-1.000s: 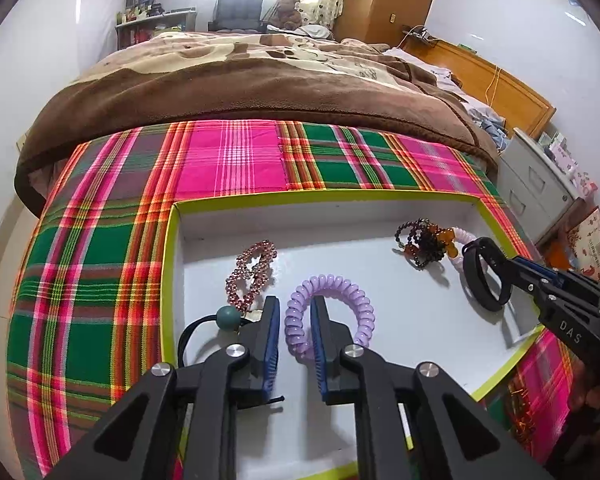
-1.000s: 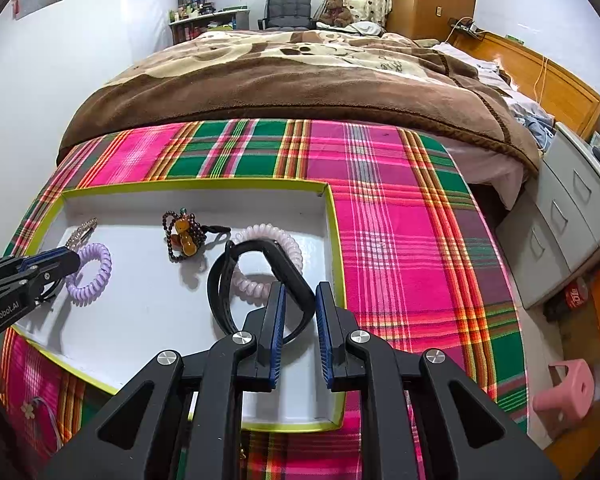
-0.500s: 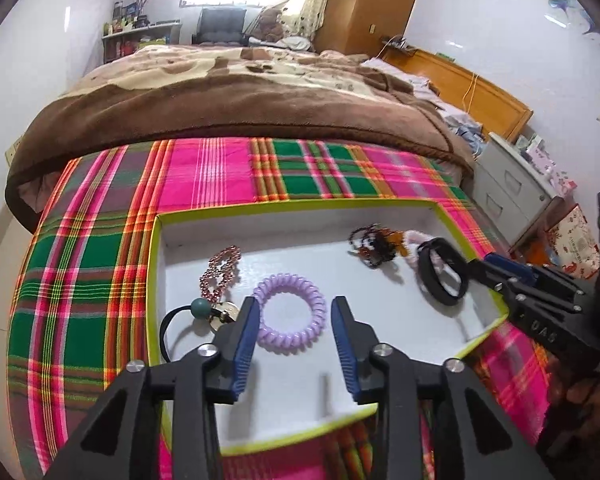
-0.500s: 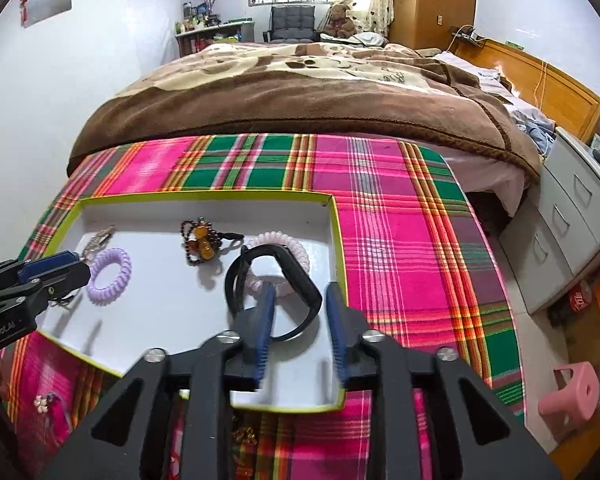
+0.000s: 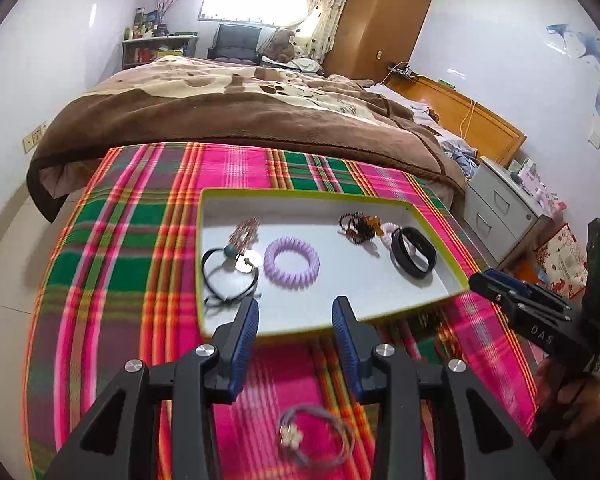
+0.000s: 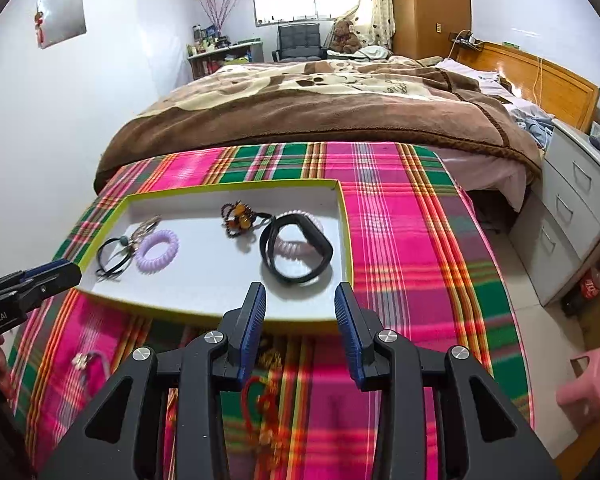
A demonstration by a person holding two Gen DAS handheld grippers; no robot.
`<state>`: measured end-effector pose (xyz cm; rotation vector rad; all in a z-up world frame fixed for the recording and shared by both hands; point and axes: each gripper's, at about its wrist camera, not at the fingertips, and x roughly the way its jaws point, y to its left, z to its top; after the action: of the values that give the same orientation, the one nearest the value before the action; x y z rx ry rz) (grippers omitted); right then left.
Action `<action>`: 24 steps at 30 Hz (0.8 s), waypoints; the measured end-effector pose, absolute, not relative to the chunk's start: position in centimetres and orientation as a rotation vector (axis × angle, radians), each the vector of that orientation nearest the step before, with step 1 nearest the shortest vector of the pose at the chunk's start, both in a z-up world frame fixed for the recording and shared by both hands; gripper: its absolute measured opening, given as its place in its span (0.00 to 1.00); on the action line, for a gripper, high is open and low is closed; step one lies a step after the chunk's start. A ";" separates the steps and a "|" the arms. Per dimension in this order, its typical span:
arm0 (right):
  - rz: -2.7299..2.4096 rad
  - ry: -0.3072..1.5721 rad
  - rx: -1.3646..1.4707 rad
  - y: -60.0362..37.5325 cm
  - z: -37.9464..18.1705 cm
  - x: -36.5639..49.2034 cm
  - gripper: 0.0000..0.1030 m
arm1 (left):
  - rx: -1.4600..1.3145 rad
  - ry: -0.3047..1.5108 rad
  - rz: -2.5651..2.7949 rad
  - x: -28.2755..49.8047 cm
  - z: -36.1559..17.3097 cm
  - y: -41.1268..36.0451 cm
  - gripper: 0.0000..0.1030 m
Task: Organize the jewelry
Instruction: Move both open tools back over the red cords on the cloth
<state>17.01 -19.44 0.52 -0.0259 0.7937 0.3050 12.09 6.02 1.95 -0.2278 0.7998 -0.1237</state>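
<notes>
A white tray with a yellow-green rim (image 5: 328,196) (image 6: 236,186) lies on the plaid cloth. In it lie a purple coil bracelet (image 5: 291,258) (image 6: 157,251), a black band (image 5: 413,257) (image 6: 296,254) over a pale pink coil, a dark beaded piece (image 5: 358,224) (image 6: 240,218), a pink bead chain (image 5: 244,232) and a black cord with a teal bead (image 5: 228,270) (image 6: 114,258). My left gripper (image 5: 295,320) is open and empty at the tray's near edge. My right gripper (image 6: 300,306) is open and empty, just short of the black band.
A thin grey bracelet with a flower charm (image 5: 312,436) (image 6: 86,360) lies on the cloth before the tray. A red and gold corded piece (image 6: 260,404) lies under the right gripper. A bed with a brown blanket (image 5: 228,120) is behind; drawers (image 6: 572,232) stand right.
Both grippers opened, released the purple coil and the black band into the tray, and pulled back and up. The loose pieces on the cloth came into view.
</notes>
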 end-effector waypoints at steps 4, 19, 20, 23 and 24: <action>0.305 0.787 -0.015 -20.3 0.6 15.6 0.36 | -0.243 0.778 -0.122 9.7 2.1 6.4 0.37; 0.408 0.857 0.008 -21.2 -2.2 11.6 0.38 | -0.287 0.787 -0.093 4.0 0.1 7.7 0.37; 0.412 0.864 0.004 -21.0 -2.4 11.5 0.38 | -0.289 0.788 -0.093 3.8 0.0 7.7 0.37; 0.425 0.890 -0.006 -20.3 -3.1 11.3 0.38 | -0.289 0.786 -0.090 3.0 -0.1 8.0 0.37; 0.427 0.891 -0.014 -20.1 -3.2 11.3 0.38 | -0.290 0.784 -0.087 2.8 -0.1 8.0 0.37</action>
<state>11.26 -20.14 -3.22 -0.0140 0.8914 0.4268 2.78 8.02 -0.10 -0.2902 0.7842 -0.0874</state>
